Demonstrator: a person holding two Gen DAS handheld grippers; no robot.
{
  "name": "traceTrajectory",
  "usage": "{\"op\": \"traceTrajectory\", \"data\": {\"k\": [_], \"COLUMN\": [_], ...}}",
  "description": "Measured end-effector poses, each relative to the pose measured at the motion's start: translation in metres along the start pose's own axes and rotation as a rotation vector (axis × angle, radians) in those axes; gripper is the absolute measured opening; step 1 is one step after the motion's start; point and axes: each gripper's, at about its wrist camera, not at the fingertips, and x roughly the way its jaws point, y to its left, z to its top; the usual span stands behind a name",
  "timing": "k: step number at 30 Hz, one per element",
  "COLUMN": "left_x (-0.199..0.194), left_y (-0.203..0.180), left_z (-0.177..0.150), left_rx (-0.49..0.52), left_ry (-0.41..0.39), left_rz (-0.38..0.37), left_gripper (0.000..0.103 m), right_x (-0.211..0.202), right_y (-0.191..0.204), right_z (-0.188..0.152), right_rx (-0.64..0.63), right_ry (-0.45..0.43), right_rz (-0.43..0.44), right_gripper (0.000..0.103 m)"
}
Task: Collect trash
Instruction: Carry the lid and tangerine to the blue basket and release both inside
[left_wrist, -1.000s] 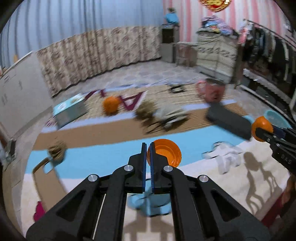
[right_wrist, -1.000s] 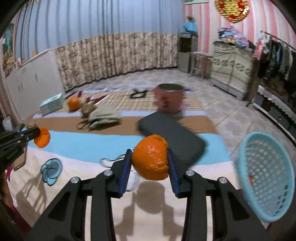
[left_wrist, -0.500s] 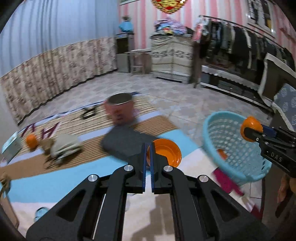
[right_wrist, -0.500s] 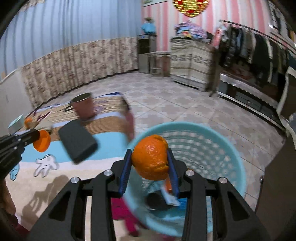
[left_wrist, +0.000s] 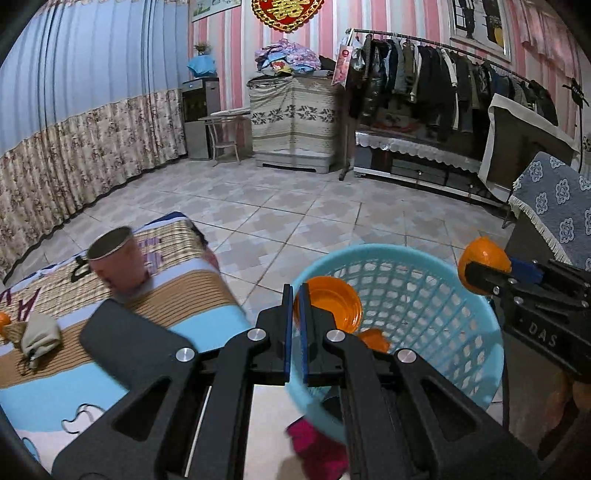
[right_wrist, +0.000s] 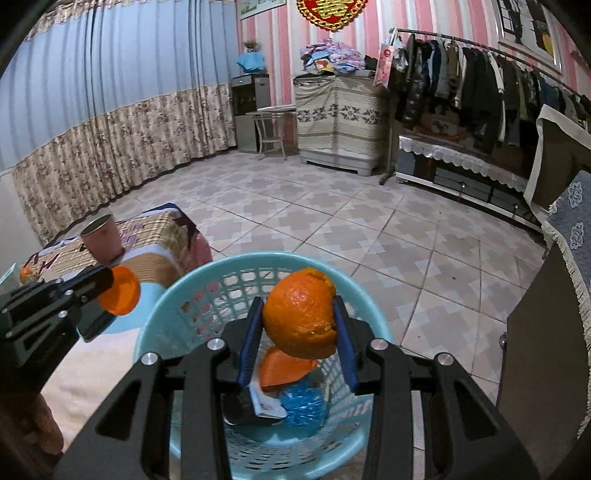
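My left gripper (left_wrist: 294, 291) is shut on the edge of an orange peel cup (left_wrist: 332, 301) and holds it at the near rim of a light blue mesh basket (left_wrist: 424, 280). My right gripper (right_wrist: 299, 321) is shut on a larger orange peel (right_wrist: 301, 314) and holds it over the same basket (right_wrist: 177, 291). The basket holds another orange peel (right_wrist: 282, 369), blue plastic (right_wrist: 303, 404) and a white wrapper (right_wrist: 264, 402). The right gripper and its peel (left_wrist: 484, 256) show at the right of the left wrist view. The left gripper and its peel (right_wrist: 120, 290) show at the left of the right wrist view.
The basket stands on tiled floor beside a striped mat (left_wrist: 177, 291). On the mat are a pink cup (left_wrist: 118, 262), a black case (left_wrist: 129, 347) and a beige cloth (left_wrist: 38, 334). A dark cabinet (right_wrist: 546, 350) stands close on the right. A clothes rack (left_wrist: 443, 81) is at the back.
Both grippers have swung right from the mat to the basket, each still holding its peel. The basket now fills the lower middle of both views.
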Motion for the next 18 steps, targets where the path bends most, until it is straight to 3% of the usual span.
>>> {"op": "traceTrajectory", "data": {"k": [11, 15, 18], "left_x": [0.018, 0.017, 0.01], "left_y": [-0.027, -0.021, -0.016], "left_z": [0.016, 0.017, 0.018], "left_rx": [0.019, 0.0, -0.004], "left_ry": [0.006, 0.003, -0.017], "left_rz": [-0.014, 0.011, 0.041], "left_gripper": [0.005, 0.038, 0.049], "right_x": [0.005, 0.007, 0.01], "right_y": [-0.018, -0.017, -0.014], "right_z": [-0.002, -0.003, -0.005], "right_rx": [0.046, 0.05, 0.056], "right_ry": [0.005, 0.007, 0.009], "right_rz": [0.001, 0.004, 0.008], "right_gripper": [0.037, 0.037, 0.037]}}
